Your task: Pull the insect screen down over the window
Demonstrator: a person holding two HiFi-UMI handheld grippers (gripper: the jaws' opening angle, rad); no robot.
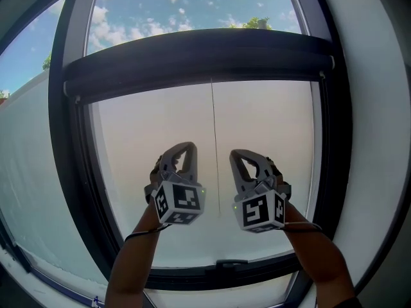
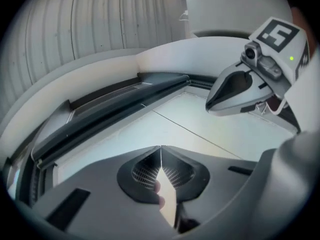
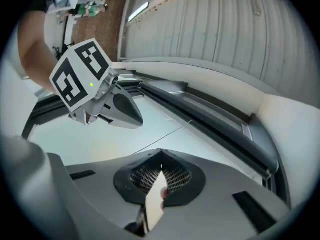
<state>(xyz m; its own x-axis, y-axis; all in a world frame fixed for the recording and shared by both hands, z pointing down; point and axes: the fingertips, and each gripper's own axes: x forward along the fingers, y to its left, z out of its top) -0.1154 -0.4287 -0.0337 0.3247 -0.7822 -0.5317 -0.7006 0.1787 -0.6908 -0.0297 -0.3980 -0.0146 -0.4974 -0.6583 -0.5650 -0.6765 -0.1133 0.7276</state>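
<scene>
Below the dark screen bar (image 1: 199,58), left claw (image 1: 190,145), right claw (image 1: 235,153) — only gripper views show both closed, empty.

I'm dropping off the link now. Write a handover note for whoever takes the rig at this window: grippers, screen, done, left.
Left hand-held gripper: shut, empty, held up left of the cord.
Right hand-held gripper: shut, empty, right of the cord.
Screen: the dark bar sits high across the window; the thin cord hangs from its middle, and neither gripper touches it.
Done: nothing visible; the screen does not look drawn down yet.
Left: probably grip the cord or bar and pull down to the bottom frame.
</scene>
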